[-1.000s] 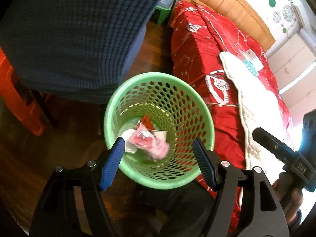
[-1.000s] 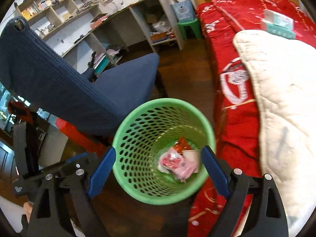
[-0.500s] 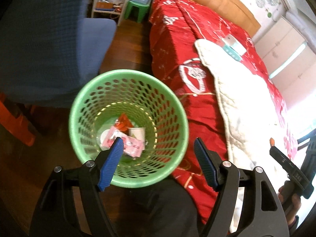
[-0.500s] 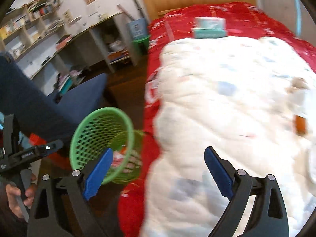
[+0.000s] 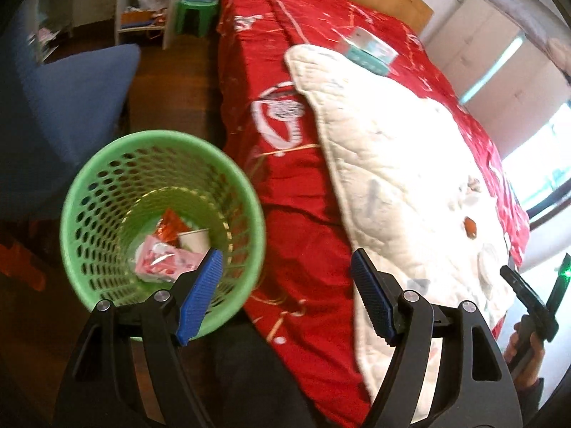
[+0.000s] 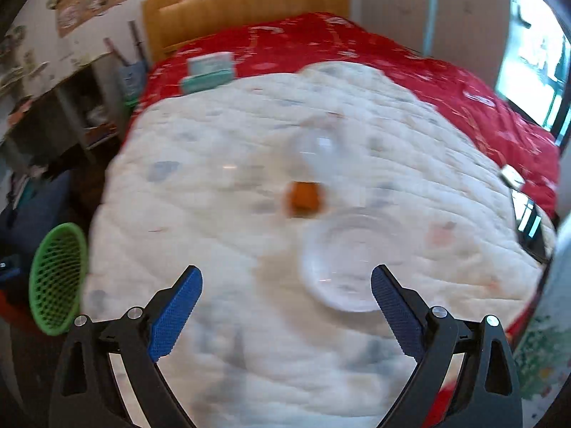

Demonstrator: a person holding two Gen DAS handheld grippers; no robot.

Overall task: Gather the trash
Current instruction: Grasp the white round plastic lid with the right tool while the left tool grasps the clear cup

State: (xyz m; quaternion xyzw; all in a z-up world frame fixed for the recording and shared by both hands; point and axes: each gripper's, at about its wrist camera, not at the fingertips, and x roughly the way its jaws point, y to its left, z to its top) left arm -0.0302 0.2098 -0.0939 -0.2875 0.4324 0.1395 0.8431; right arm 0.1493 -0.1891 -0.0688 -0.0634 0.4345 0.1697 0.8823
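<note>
A green perforated waste basket [image 5: 107, 164] stands on the floor beside the bed and holds a pink wrapper [image 5: 160, 262], a red wrapper [image 5: 170, 226] and a white paper cup [image 5: 194, 240]. It also shows in the right wrist view [image 6: 57, 281]. My left gripper [image 5: 285, 292] is open and empty above the basket's right rim and the bed edge. My right gripper [image 6: 285, 306] is open and empty above the white quilt [image 6: 249, 185]. On the quilt lie a clear plastic lid [image 6: 342, 264], an orange item [image 6: 303, 198] and a blurred clear item [image 6: 317, 146].
The bed has a red cover [image 5: 257, 71] and a wooden headboard [image 6: 242, 3]. A teal and white box [image 6: 208, 71] lies near the pillows. A blue chair [image 5: 64, 100] stands left of the basket. Shelves and a green stool [image 5: 194, 14] are at the back.
Both grippers have swung right, away from the basket and over the bed. The right view now faces the quilt with the lid and orange item. Both stay open.
</note>
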